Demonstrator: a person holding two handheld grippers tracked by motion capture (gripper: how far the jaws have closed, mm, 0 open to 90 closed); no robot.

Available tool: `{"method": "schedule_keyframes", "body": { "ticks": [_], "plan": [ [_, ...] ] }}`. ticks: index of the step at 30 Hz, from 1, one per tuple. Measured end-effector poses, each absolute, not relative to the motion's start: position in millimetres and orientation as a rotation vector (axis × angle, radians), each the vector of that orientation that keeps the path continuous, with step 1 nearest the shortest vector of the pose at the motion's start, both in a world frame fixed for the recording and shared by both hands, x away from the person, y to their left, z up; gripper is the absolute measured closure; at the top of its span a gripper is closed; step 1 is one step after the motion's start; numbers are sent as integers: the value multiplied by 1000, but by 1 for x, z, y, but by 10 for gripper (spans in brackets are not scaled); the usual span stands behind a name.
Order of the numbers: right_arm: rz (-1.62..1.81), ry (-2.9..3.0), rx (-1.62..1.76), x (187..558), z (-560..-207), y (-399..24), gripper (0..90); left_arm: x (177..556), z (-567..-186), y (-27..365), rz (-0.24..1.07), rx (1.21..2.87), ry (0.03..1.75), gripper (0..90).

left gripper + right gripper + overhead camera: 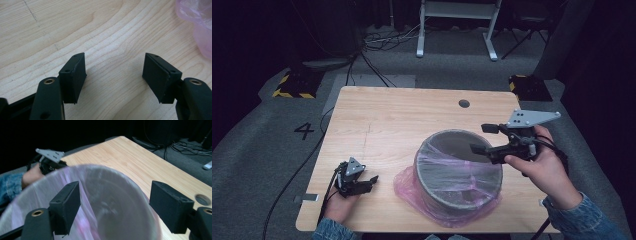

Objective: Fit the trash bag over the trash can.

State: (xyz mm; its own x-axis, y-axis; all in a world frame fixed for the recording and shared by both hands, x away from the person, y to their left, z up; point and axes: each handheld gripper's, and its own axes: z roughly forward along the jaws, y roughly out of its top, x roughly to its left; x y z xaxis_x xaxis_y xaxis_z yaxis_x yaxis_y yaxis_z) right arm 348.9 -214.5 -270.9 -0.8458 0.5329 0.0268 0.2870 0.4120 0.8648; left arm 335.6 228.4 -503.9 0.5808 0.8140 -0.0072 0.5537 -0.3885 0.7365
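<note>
A grey round bin (pixel 457 172) lined with a thin pink plastic bag (pixel 409 182) stands on the wooden table (pixel 402 115), right of centre and near the front. My right gripper (pixel 484 138) hovers over the bin's right rim, jaws open with nothing between them; in the right gripper view it (pixel 115 205) looks down into the lined bin (pixel 112 220). My left gripper (pixel 369 182) rests low at the front left, a short way left of the bag. It (pixel 115 75) is open over bare wood, with the bag's edge (pixel 197 22) at the upper right.
A round cable hole (pixel 464 103) sits near the table's far edge. Beyond the table are a white desk frame (pixel 457 25), floor cables and two yellow-and-black blocks (pixel 294 85) (pixel 529 85). The table's left and far parts are bare wood.
</note>
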Motion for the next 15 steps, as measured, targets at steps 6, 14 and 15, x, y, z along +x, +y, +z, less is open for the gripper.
{"method": "schedule_keyframes", "body": {
  "ticks": [6,14,15],
  "plan": [
    [1414,2430,695,351,-270,-187,248,336,-504,228,467,2097,1084,350],
    [1385,2492,640,352,-282,-154,278,336,-504,228,467,2098,1084,351],
    [1379,2500,637,352,-284,-151,282,336,-504,228,467,2097,1084,350]
  ]
}}
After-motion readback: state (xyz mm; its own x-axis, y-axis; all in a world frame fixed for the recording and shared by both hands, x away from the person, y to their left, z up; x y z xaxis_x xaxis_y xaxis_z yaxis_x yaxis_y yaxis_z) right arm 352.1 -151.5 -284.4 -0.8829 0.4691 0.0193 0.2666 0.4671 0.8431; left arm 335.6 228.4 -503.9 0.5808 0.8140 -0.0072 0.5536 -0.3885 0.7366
